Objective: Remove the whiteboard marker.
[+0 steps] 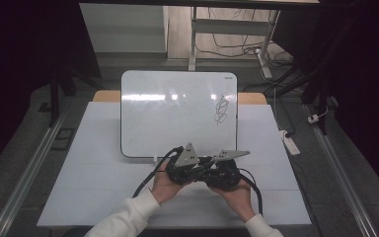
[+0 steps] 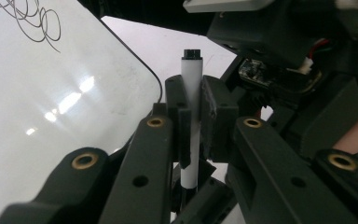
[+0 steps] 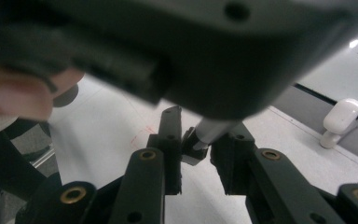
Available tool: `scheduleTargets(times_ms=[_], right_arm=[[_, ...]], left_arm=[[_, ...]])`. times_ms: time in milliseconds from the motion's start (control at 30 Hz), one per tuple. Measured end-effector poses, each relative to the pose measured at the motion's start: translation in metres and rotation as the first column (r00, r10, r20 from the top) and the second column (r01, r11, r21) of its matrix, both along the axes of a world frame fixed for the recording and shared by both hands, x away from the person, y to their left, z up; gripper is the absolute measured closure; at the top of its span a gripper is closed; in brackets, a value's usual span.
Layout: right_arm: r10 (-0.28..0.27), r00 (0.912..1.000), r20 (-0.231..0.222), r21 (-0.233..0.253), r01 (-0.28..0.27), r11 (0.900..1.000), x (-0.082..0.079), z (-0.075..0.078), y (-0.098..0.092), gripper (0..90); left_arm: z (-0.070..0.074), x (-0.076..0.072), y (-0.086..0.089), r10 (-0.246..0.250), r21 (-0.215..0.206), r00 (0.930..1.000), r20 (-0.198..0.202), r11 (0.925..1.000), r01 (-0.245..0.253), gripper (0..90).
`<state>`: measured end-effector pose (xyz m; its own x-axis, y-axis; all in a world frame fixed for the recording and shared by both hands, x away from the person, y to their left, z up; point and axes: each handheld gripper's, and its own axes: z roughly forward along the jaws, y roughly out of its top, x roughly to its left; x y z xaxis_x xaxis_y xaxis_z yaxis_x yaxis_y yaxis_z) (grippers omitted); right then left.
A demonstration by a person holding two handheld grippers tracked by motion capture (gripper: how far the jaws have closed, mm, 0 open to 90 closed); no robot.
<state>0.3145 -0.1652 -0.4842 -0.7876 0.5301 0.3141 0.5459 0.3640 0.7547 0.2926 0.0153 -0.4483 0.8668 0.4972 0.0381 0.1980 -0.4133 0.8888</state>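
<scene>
High view: a whiteboard [image 1: 177, 113] lies on the white table [image 1: 79, 187], with a black scribble [image 1: 221, 108] near its right edge. The scribble spells nothing readable, and a small mark at the board's top right corner is too small to read. Just in front of the board's near edge the left gripper [image 1: 185, 168] and the right gripper [image 1: 222, 173] are held together, touching, each in one of the person's hands. How their jaws stand cannot be told from here.

Left gripper view: the jaws are closed on a white marker [image 2: 191, 93], gripping its barrel about mid-length. The marker stands upright between the pads, its black end at the top. No print can be seen on the barrel. The whiteboard and scribble lie to the left, and the right gripper's body sits close at upper right.

Right gripper view: the jaws stand slightly apart, with the marker's dark lower end [image 3: 200, 142] between the tips. Whether the pads touch it cannot be told. The left gripper's blurred body looms overhead. A small white cap [image 3: 340, 119] lies on the table just beside the board's edge.
</scene>
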Motion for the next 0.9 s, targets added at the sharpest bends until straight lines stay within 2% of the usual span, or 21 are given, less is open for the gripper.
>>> scheduleTargets(times_ms=[100, 233, 267, 300, 333, 367, 400, 433, 467, 567, 667, 767, 800, 900], right_arm=[[-0.010, 0.9998, -0.017, -0.006, 0.010, 1.000, 0.001, -0.001, -0.001, 76.4], [-0.018, 0.9998, -0.010, -0.014, 0.018, 1.000, 0.001, -0.001, -0.001, 76.9], [-0.018, 0.9998, -0.005, -0.016, 0.018, 1.000, 0.001, -0.001, -0.001, 77.0], [-0.015, 0.9999, -0.001, -0.016, 0.015, 1.000, 0.001, 0.000, -0.001, 77.1], [-0.016, 0.9998, 0.014, -0.017, 0.016, 1.000, 0.000, 0.001, -0.002, 77.1], [-0.016, 0.9998, 0.014, -0.017, 0.016, 1.000, 0.000, 0.001, -0.002, 77.1], [-0.022, 0.9994, 0.028, -0.010, 0.022, 1.000, 0.001, 0.002, -0.006, 77.2], [-0.022, 0.9994, 0.028, -0.010, 0.022, 1.000, 0.001, 0.002, -0.006, 77.2], [-0.030, 0.9990, 0.034, 0.008, 0.030, 1.000, 0.002, 0.004, -0.011, 77.2], [-0.041, 0.9980, 0.048, 0.029, 0.040, 0.999, 0.003, 0.007, -0.018, 77.2], [-0.067, 0.9939, 0.088, 0.049, 0.063, 0.997, 0.005, 0.012, -0.028, 77.3], [-0.089, 0.9888, 0.120, 0.074, 0.081, 0.994, 0.006, 0.016, -0.039, 77.3], [-0.093, 0.9853, 0.143, 0.091, 0.080, 0.993, 0.007, 0.018, -0.044, 77.3], [-0.096, 0.9807, 0.170, 0.091, 0.081, 0.992, 0.007, 0.021, -0.048, 77.3]], left_arm=[[0.000, 0.000, -0.001, -0.002, 0.001, 1.0000, -0.003, 1.0000, 0.002, 80.9], [-0.001, 0.000, -0.002, -0.015, -0.011, 0.9998, -0.015, 0.9998, 0.015, 78.7], [-0.001, 0.000, -0.001, -0.015, -0.018, 0.9997, -0.020, 0.9997, 0.015, 75.6], [0.000, 0.000, 0.000, -0.006, -0.019, 0.9998, -0.020, 0.9998, 0.005, 67.9], [0.001, 0.000, 0.002, 0.008, -0.018, 0.9998, -0.016, 0.9998, -0.008, 55.3], [0.002, 0.000, 0.005, 0.025, -0.023, 0.9996, -0.016, 0.9994, -0.025, 55.3], [0.004, 0.001, 0.010, 0.041, -0.028, 0.9990, -0.018, 0.9987, -0.042, 47.1], [0.005, 0.001, 0.016, 0.058, -0.035, 0.9980, -0.027, 0.9977, -0.059, 47.1], [0.007, 0.001, 0.024, 0.077, -0.051, 0.9962, -0.041, 0.9956, -0.079, 42.2], [0.007, 0.000, 0.049, 0.135, -0.074, 0.9876, -0.081, 0.9873, -0.141, 38.7], [0.002, -0.003, 0.073, 0.198, -0.053, 0.9751, -0.100, 0.9775, -0.204, 35.4], [-0.006, -0.009, 0.093, 0.225, -0.025, 0.9663, -0.124, 0.9729, -0.230, 33.7], [-0.008, -0.012, 0.099, 0.234, -0.014, 0.9635, -0.130, 0.9713, -0.237, 32.1], [-0.015, -0.022, 0.117, 0.254, 0.004, 0.9572, -0.140, 0.9668, -0.256, 31.4]])
